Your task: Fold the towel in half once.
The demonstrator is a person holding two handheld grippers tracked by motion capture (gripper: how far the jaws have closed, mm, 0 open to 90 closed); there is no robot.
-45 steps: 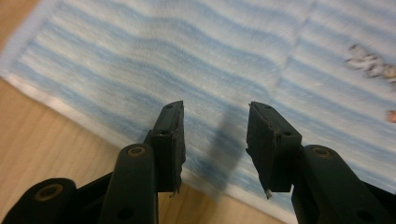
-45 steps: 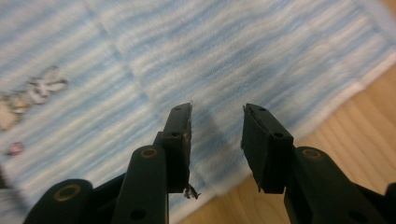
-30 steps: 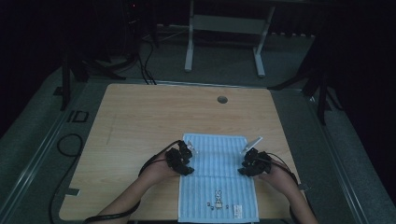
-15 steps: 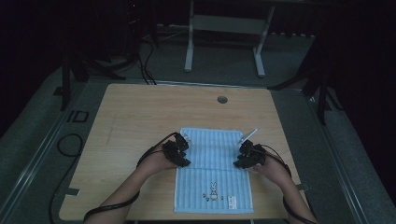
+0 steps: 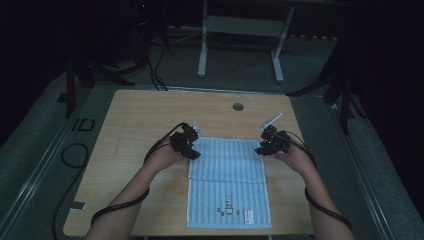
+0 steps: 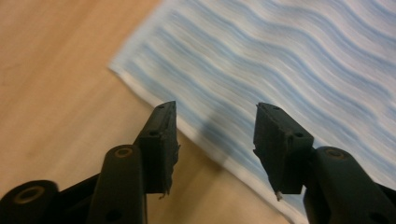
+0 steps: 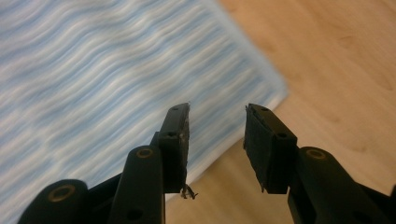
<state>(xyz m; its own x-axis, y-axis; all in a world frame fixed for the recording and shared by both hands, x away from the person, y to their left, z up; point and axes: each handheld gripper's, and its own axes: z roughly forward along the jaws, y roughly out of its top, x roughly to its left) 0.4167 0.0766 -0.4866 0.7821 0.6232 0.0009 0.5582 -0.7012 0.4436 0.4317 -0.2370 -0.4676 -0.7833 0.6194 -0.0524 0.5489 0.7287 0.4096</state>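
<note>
A light blue striped towel lies flat on the wooden table, with a small rabbit print near its front edge. My left gripper hovers at the towel's far left corner, open, its jaws straddling the white hem. My right gripper is at the far right corner, open too, with the towel's edge between its jaws. Nothing is gripped by either one. A fold line crosses the towel's middle.
A round cable hole sits near the table's far edge. Black cables trail from both grippers along the forearms. Behind the table stands a white desk frame on a dark floor.
Both grippers have moved away from me along the towel's sides to its far corners. The towel's far edge now lies farther out, spread flat.
</note>
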